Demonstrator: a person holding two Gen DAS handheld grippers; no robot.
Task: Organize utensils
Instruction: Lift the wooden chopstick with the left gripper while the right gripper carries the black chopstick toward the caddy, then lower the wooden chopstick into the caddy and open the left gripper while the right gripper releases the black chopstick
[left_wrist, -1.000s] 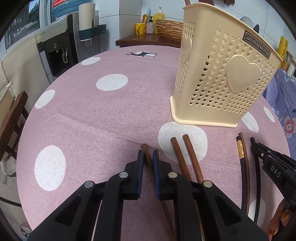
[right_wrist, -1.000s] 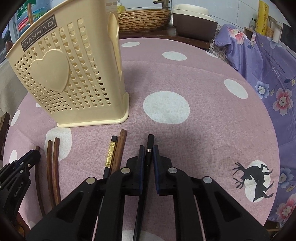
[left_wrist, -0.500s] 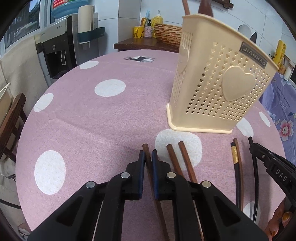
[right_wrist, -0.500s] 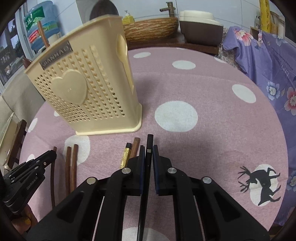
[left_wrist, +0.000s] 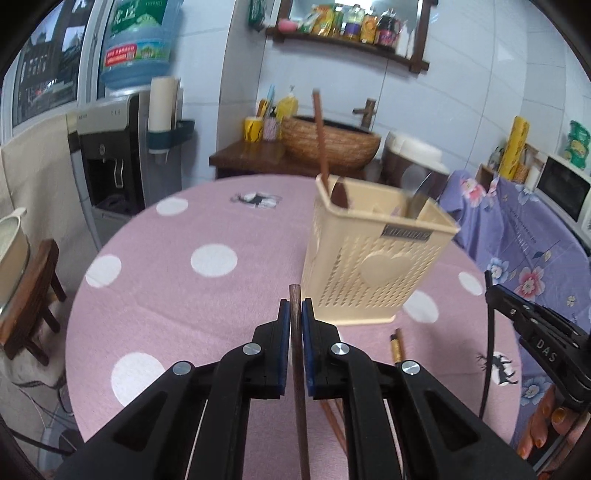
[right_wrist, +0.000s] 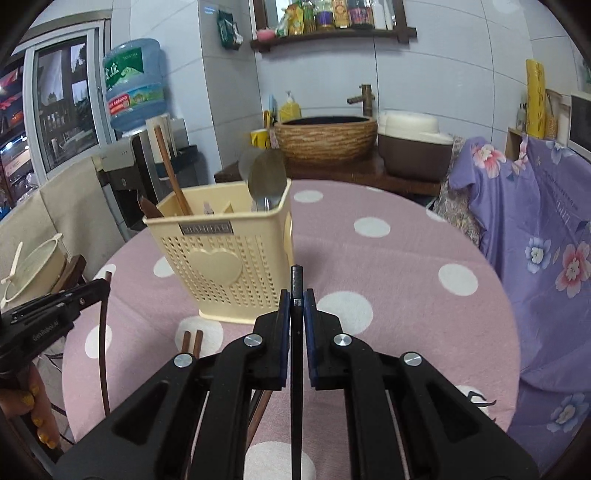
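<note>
My left gripper (left_wrist: 294, 307) is shut on a brown wooden chopstick (left_wrist: 297, 369) and holds it above the pink dotted tablecloth (left_wrist: 177, 295). My right gripper (right_wrist: 296, 300) is shut on a black chopstick (right_wrist: 296, 369), also lifted. Ahead stands the cream perforated utensil basket (left_wrist: 376, 266) (right_wrist: 225, 266), holding a metal spoon (right_wrist: 267, 181) and a wooden utensil (right_wrist: 171, 173). A brown chopstick pair (right_wrist: 192, 341) lies in front of it. A black gold-banded chopstick (left_wrist: 394, 345) lies beside another brown one. Each wrist view shows the other gripper at its edge.
A water dispenser (left_wrist: 110, 147) stands behind the table on the left. A wooden counter with a woven basin (right_wrist: 325, 136) and a pot (right_wrist: 413, 147) is behind. Purple floral cloth (right_wrist: 535, 240) covers furniture on the right. A wooden stool (left_wrist: 33, 295) is at the left.
Both grippers have risen off the table, each lifting its chopstick. The views have tilted upward, and the basket's open top and the back wall now show.
</note>
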